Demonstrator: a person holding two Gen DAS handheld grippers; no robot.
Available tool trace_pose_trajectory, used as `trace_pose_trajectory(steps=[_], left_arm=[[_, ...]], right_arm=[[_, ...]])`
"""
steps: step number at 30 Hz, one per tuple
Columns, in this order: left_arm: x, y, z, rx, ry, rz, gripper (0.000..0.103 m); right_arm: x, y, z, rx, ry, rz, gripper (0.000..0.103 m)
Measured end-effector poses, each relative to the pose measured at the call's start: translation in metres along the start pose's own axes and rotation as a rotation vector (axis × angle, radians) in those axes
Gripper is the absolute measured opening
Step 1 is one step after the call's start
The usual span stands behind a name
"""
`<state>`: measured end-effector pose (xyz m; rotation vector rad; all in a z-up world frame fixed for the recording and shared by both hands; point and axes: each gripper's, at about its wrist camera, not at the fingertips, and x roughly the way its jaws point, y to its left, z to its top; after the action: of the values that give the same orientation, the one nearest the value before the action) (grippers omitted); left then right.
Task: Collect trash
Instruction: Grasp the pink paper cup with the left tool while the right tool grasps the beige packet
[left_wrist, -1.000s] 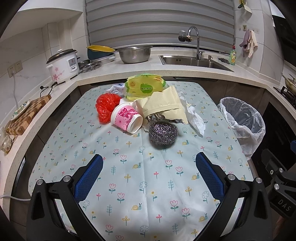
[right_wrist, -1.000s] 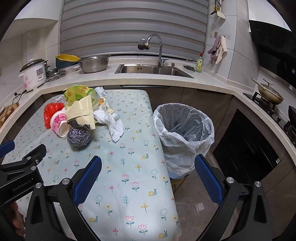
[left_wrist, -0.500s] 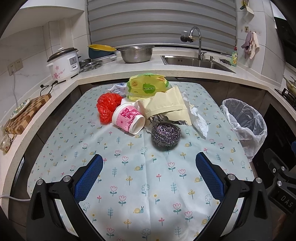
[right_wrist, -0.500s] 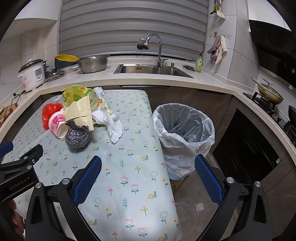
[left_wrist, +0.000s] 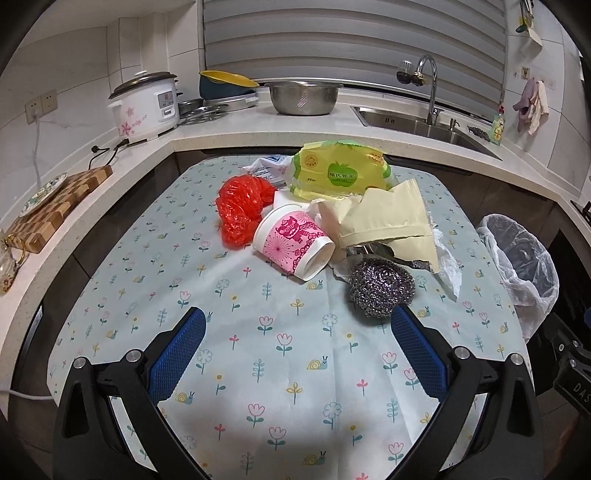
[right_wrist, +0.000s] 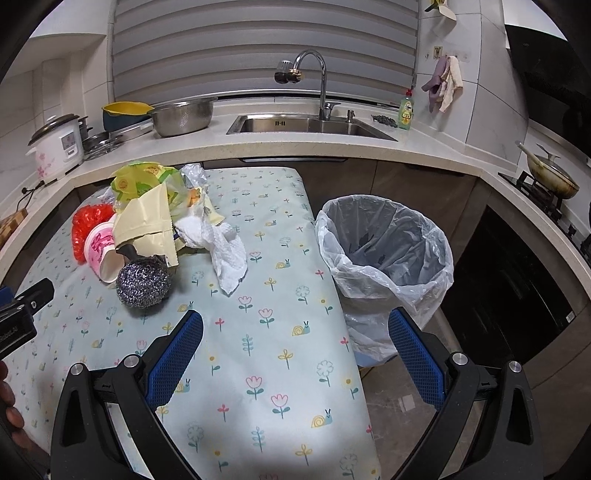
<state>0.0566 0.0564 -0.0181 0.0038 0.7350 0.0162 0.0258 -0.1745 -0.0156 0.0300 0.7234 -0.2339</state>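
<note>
Trash pile (left_wrist: 332, 221) centred in left view, lined bin (right_wrist: 386, 254) fully in right, both hand-held grippers (left_wrist: 297, 354) (right_wrist: 295, 354) wide open, empty.

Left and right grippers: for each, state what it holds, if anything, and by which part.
Nothing is held. The left gripper and right gripper are both open and empty, short of the steel scourer and the rest of the trash.

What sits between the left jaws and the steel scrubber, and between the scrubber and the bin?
Nothing visible. Only bare tablecloth lies between the open left gripper and the steel scrubber. Toward the lined bin, a crumpled white tissue lies on the table, low enough to pass over.
</note>
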Motion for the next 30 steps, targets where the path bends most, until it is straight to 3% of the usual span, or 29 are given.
trace_pose_trajectory(steps=[8,15,30], left_arm=[[0.038,0.019,0.019,-0.020,0.030,0.018,0.096],[0.067,0.041,0.030,-0.043,0.056,0.023,0.096],[0.107,0.063,0.043,-0.088,0.095,0.001,0.096]], right_arm=[[0.040,0.026,0.016,-0.014,0.041,0.030,0.096],[0.066,0.054,0.031,0.013,0.075,0.138,0.096],[0.106,0.134,0.064,-0.100,0.058,0.279,0.096]])
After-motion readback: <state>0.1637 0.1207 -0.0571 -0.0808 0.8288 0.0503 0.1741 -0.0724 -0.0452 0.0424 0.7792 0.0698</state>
